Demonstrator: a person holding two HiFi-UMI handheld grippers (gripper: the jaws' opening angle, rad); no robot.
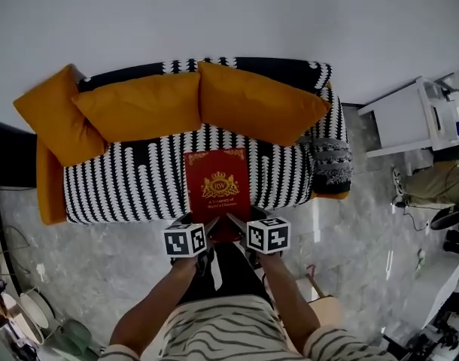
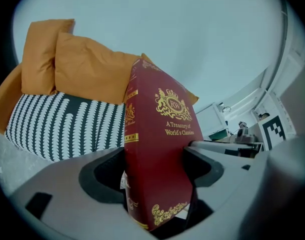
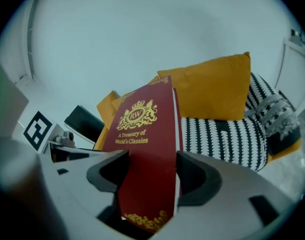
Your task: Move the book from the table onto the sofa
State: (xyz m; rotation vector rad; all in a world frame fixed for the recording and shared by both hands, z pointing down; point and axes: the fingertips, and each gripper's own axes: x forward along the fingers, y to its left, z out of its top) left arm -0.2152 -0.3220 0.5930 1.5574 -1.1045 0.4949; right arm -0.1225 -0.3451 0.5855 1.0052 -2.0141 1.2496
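A: Counting books?
B: Finding just one: a red book [image 1: 217, 201].
A: Counting crests on that cover?
B: Spotting one gold crest [image 2: 171, 104].
A: Counting tools next?
B: Seeing two: left tool [image 2: 155, 171] and right tool [image 3: 152, 176]. Also tallying two marker cubes, one per tool: left cube [image 1: 185, 241], right cube [image 1: 268, 235].
A: Tallying cushions?
B: Counting three orange ones: left cushion [image 1: 53, 115], middle cushion [image 1: 139, 105], right cushion [image 1: 256, 102]. Adding one grey patterned cushion [image 1: 331, 164], making four altogether.
A: Counting sofas?
B: Seeing only one sofa [image 1: 124, 175], black and white.
A: Checking beside the sofa?
B: Spotting one white stand [image 1: 410, 119].
A: Noticing forearms?
B: Seeing two: left forearm [image 1: 158, 299], right forearm [image 1: 290, 295].
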